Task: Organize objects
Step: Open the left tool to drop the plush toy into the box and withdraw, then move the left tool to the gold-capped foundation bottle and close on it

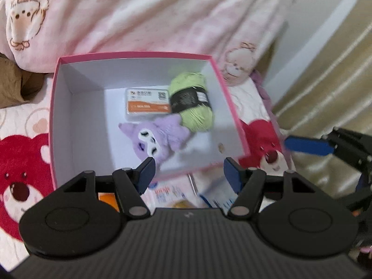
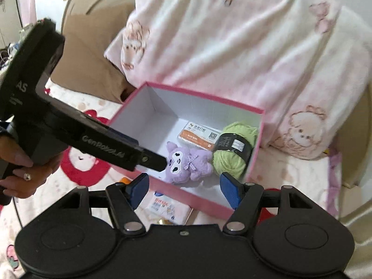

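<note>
A pink box (image 1: 139, 55) with a white inside stands on the bed; it also shows in the right wrist view (image 2: 200, 198). In it lie a purple plush toy (image 1: 158, 137) (image 2: 186, 164), a green yarn ball (image 1: 193, 102) (image 2: 232, 153) and an orange-and-white card case (image 1: 147, 103) (image 2: 197, 134). My left gripper (image 1: 188, 171) is open and empty over the box's near edge; in the right wrist view its tip (image 2: 151, 160) hangs beside the plush. My right gripper (image 2: 182, 187) is open and empty, just in front of the box.
A white-and-pink packet (image 2: 166, 207) (image 1: 169, 194) and an orange item (image 1: 107, 200) lie on the bed sheet in front of the box. A pink bear-print blanket (image 2: 232, 46) is piled behind it. A brown pillow (image 2: 93, 65) lies at the back left.
</note>
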The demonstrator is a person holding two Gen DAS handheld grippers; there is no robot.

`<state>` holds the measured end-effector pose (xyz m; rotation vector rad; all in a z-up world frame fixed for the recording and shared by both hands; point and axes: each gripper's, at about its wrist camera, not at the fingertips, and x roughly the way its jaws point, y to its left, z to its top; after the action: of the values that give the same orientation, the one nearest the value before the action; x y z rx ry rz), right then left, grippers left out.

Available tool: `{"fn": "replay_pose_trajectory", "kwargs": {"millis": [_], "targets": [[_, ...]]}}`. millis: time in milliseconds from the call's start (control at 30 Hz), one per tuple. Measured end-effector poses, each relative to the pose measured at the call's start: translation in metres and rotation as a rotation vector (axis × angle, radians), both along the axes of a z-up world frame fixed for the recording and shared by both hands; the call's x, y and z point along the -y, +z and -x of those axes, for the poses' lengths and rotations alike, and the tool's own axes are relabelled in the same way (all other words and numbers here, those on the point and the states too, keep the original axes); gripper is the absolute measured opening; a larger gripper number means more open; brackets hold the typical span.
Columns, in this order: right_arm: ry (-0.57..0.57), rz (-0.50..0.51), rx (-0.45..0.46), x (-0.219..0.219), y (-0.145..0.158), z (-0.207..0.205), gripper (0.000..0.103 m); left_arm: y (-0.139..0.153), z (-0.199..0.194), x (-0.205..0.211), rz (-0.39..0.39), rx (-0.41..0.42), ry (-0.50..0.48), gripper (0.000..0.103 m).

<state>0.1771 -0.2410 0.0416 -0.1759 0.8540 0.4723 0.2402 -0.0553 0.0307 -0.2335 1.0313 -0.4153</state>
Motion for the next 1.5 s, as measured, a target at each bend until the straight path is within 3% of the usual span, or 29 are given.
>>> {"fn": "replay_pose_trajectory", "kwargs": {"millis": [200,433,833,967,1233,1333,1500], "targets": [[-0.023,-0.045,0.012,0.024,0.026,0.043,0.072,0.021,0.039,0.003,-0.046,0.010,-0.062,0.064],[0.006,-0.062,-0.001,0.038,0.028,0.081,0.072,0.027,0.074,0.010,-0.055,-0.029,-0.149,0.065],[0.141,-0.061,0.055,0.025,-0.050,0.115,0.072,-0.031,0.099,0.014,-0.037,-0.043,-0.112,0.066],[0.165,-0.055,0.052,0.015,-0.084,0.111,0.072,-0.049,0.100,0.016,-0.055,-0.018,-0.096,0.066],[0.245,0.030,0.026,-0.009,-0.132,0.095,0.071,-0.084,0.098,0.032,-0.020,0.019,-0.075,0.066],[0.273,0.060,0.004,-0.015,-0.144,0.092,0.066,-0.102,0.097,0.041,-0.039,0.029,-0.054,0.066],[0.219,0.077,0.006,-0.014,-0.161,0.082,0.062,-0.128,0.098,0.048,-0.011,0.013,-0.022,0.064]]}}
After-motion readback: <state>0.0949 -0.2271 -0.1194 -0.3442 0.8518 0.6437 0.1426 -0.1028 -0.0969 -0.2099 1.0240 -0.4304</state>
